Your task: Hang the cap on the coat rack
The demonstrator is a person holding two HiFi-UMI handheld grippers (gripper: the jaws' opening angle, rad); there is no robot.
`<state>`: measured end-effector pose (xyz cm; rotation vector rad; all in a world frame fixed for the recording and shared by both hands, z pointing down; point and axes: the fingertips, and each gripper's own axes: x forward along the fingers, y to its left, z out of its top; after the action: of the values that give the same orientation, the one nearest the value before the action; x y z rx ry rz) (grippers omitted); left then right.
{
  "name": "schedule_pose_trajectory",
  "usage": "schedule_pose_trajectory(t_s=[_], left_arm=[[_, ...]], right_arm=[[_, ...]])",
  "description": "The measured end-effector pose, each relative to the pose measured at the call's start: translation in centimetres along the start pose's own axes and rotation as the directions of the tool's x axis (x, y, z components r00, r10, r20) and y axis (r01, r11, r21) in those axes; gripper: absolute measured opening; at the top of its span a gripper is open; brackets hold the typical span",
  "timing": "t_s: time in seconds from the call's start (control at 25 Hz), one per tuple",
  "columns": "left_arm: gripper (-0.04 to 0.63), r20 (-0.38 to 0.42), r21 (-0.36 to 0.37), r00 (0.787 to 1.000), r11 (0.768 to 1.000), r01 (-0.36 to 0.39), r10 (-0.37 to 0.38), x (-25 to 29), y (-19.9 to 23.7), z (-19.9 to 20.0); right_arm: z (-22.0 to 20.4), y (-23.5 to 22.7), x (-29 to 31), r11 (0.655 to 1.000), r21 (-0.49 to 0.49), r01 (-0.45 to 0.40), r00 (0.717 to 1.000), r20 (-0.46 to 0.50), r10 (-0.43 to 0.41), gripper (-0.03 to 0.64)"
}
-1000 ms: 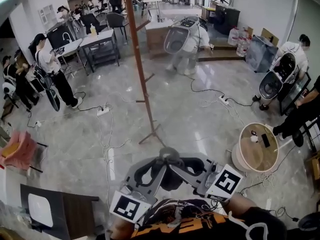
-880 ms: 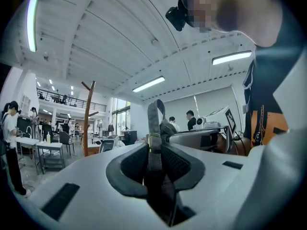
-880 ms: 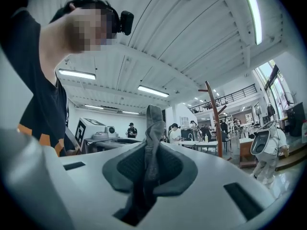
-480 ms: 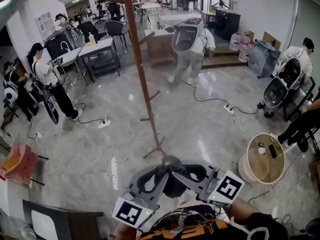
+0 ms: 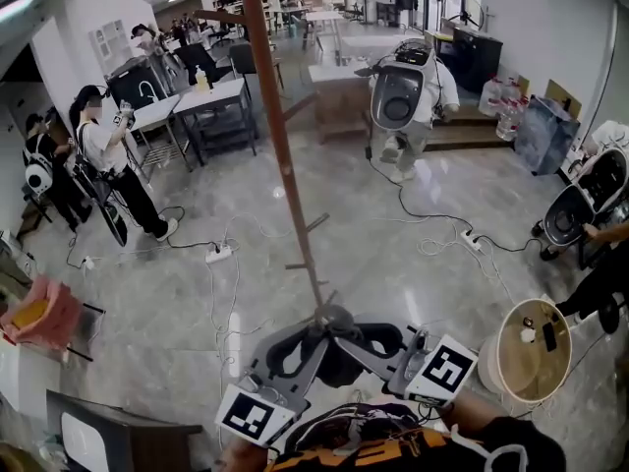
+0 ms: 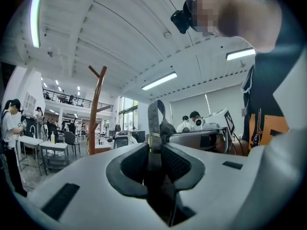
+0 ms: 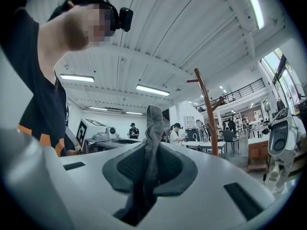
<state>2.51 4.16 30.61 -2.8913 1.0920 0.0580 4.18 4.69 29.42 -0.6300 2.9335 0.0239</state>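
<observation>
A dark grey cap (image 5: 334,324) hangs between my two grippers at the bottom middle of the head view. My left gripper (image 5: 307,340) is shut on the cap's strap (image 6: 153,123), which carries a brass buckle. My right gripper (image 7: 147,159) is shut on a fold of the cap's grey fabric (image 7: 153,123); in the head view it (image 5: 362,340) sits just right of the left one. The wooden coat rack (image 5: 280,146) rises straight ahead, its foot right beyond the cap. The rack's forked top (image 6: 97,75) stands left of the strap, and its pole (image 7: 207,109) stands right of the fabric.
A round wooden side table (image 5: 534,349) stands at the right. Cables and power strips (image 5: 218,254) trail over the marble floor. A white robot (image 5: 405,91) stands behind the rack, people (image 5: 108,160) at the left, a pink bundle (image 5: 41,313) and a dark table (image 5: 108,431) lower left.
The view has advanced toward the coat rack: its foot now lies just beyond the cap. Both grippers keep their hold on the cap unchanged.
</observation>
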Motion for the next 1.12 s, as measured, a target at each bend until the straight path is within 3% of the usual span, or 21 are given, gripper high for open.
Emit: schedule_pose_trajectory(t_s=[0.52,0.84,1.12], left_arm=[[0.098,-0.040,0.001,0.997,0.998,-0.066,0.066,4.7,9.8,-0.8],[0.098,-0.038,-0.015,0.999,1.000,-0.015,0.015,6.9,19.6,-1.2],[0.098,-0.039,-0.018,0.999,1.000,0.012,-0.012,10.6,22.2,-1.0]], right_arm=[[-1.0,-8.8,6.7,0.999,0.025,-0.022,1.000,-0.022,0.022,0.066],[-1.6,-14.7,14.8,0.999,0.023,0.028,0.999,-0.025,-0.027,0.066],[-1.2,-19.0,15.8,0.997,0.050,0.053,0.998,-0.023,-0.052,0.066]])
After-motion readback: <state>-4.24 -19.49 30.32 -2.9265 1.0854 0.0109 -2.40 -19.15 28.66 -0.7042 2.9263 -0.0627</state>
